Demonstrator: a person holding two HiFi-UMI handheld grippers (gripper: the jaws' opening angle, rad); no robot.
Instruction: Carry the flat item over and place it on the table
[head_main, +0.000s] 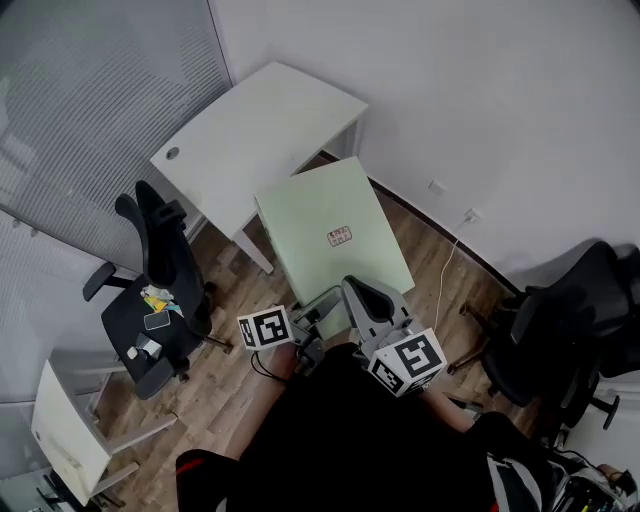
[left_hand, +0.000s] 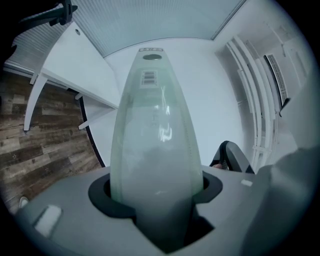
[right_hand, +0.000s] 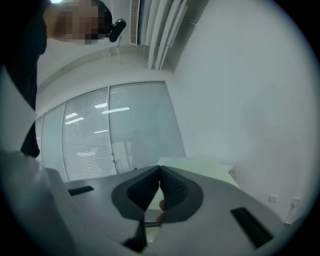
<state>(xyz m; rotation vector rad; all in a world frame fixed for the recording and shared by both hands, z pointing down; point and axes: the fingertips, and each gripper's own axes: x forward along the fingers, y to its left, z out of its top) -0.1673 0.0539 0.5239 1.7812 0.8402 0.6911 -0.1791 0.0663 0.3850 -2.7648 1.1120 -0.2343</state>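
Note:
A pale green flat board (head_main: 330, 235) with a small red label is held out level in front of me, above the wooden floor. Its far corner lies close to the white table (head_main: 250, 130). My left gripper (head_main: 318, 312) grips the board's near edge. In the left gripper view the board (left_hand: 152, 135) fills the gap between the jaws and runs away from the camera, a barcode label near its far end. My right gripper (head_main: 366, 300) holds the same near edge further right. In the right gripper view its pads (right_hand: 170, 187) meet at the tips (right_hand: 159, 172) on the board's thin edge.
A black office chair (head_main: 160, 270) with small items on its seat stands left of the board, beside the table. Another black chair (head_main: 570, 320) stands at the right by the wall. A white chair (head_main: 65, 430) sits at lower left. A cable (head_main: 447, 265) hangs from a wall socket.

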